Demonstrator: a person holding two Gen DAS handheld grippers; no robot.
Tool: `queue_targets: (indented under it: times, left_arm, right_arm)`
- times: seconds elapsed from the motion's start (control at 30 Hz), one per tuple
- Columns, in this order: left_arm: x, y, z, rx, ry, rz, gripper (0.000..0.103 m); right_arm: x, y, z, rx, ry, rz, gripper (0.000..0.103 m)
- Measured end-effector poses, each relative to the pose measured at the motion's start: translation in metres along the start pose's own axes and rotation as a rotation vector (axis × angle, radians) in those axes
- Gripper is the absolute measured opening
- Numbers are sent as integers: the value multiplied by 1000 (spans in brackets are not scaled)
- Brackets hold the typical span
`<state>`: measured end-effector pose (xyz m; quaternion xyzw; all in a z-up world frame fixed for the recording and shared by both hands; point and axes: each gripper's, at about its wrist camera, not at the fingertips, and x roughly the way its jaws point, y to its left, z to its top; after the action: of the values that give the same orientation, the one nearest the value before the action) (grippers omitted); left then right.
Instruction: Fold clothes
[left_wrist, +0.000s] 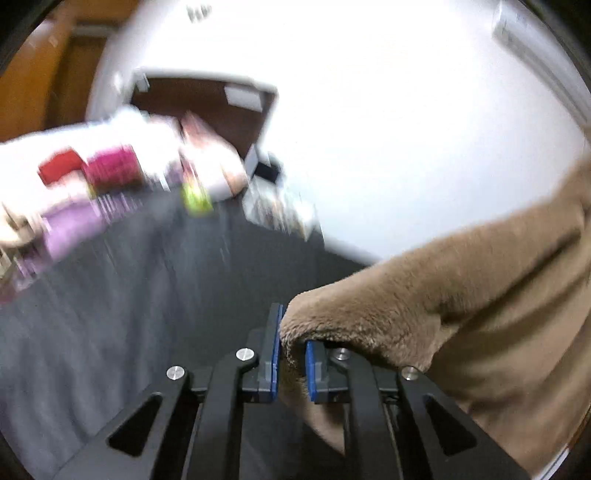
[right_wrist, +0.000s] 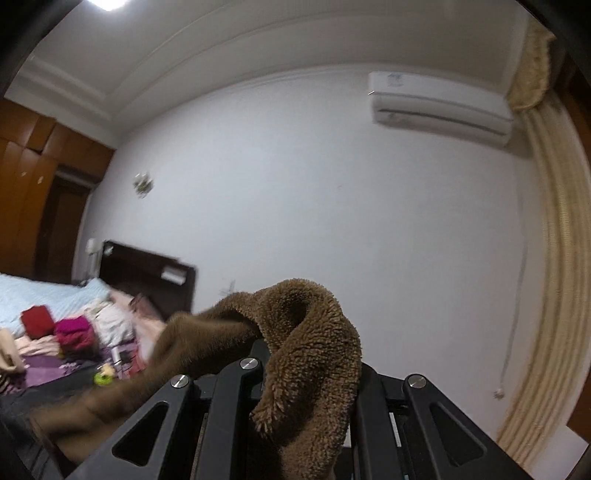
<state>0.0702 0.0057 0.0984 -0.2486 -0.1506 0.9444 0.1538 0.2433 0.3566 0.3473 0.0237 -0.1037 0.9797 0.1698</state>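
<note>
Now hold tight: fleece (left_wrist: 461, 314) pinched in left gripper (left_wrist: 291, 363), bunched over right gripper (right_wrist: 306, 373), grip there hidden. Lift level, pull flat.

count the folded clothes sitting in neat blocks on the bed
2: a red folded block toward the far left on the bed, and a magenta folded block right beside it. More may be hidden among the loose laundry around them.
</note>
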Motion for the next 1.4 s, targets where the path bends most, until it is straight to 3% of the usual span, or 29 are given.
queue_targets:
  times: [0.23, 0.33, 0.4, 0.47, 0.6, 0.73, 0.93, 1.07, 1.27, 1.4]
  left_arm:
    - [-121, -31, 116, 78, -427, 62, 12]
    - [-178, -44, 134, 98, -597, 61, 12]
    - [-199, -51, 135, 125, -651, 66, 12]
    - [-203, -52, 127, 158, -642, 74, 13]
    - [-209, -54, 107, 224, -610, 91, 15]
    - [-171, -49, 67, 275, -458, 120, 15]
    - [-103, -37, 5, 269, -220, 123, 15]
    - [-62, -30, -32, 260, -82, 122, 15]
    - [-22, -16, -85, 264, 75, 137, 15]
    - [-9, -2, -111, 245, 146, 149, 15]
  right_arm:
    - [-36, -30, 5, -8, -128, -94, 12]
    - [-61, -38, 7, -20, -188, -107, 12]
    - [-77, -43, 4, -30, -204, -106, 12]
    - [-91, -49, -2, -43, -199, -95, 12]
    - [-89, -49, -56, -60, -60, -49, 12]
    - [-87, -48, -110, -77, 82, -1, 12]
    - [-80, -49, -195, -44, 316, 74, 12]
    - [-85, -46, -242, -37, 427, 138, 12]
    - [-94, -55, -294, 4, 569, 332, 13]
    - [-105, -58, -324, 36, 634, 434, 27]
